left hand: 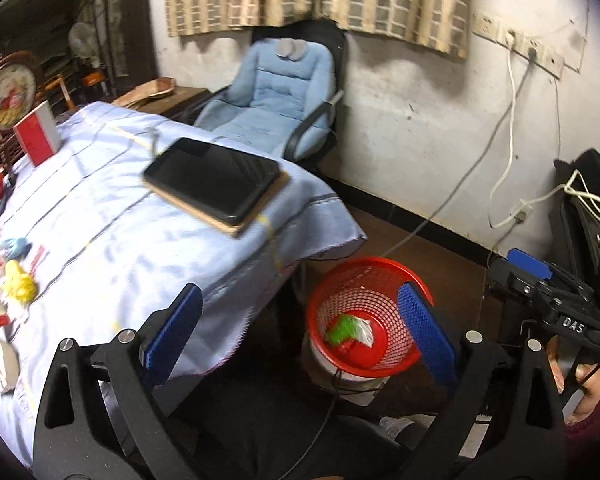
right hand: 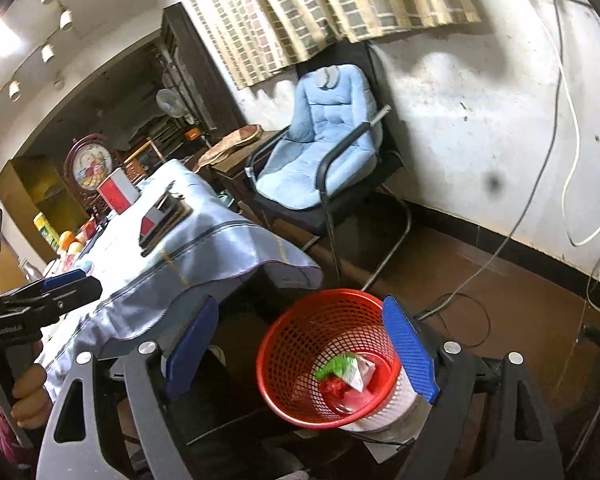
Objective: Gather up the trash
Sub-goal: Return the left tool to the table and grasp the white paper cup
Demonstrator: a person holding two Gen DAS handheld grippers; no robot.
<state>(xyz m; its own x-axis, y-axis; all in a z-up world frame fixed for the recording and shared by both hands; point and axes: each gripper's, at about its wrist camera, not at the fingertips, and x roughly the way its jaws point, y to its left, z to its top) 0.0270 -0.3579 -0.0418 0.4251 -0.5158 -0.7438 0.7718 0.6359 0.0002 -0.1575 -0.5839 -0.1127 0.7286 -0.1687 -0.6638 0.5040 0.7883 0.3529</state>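
Observation:
A red mesh basket (left hand: 340,276) stands on the floor beside the table, on top of a white container. In it lie a green and white wrapper (left hand: 348,330) and something red. My left gripper (left hand: 300,336) hangs open above the basket and the table's corner, with nothing between its blue pads. My right gripper (right hand: 300,346) is open and bare too, over the basket (right hand: 324,294) and the wrapper (right hand: 344,368). On the blue tablecloth at the left lie a crumpled yellow scrap (left hand: 20,286) and a crumpled blue one (left hand: 14,248).
A black tablet on a board (left hand: 216,184) overhangs the table's far edge. A red box (left hand: 36,138) stands behind it. A chair with a blue cushion (left hand: 276,88) is by the wall. Cables (right hand: 460,280) trail over the brown floor near the basket.

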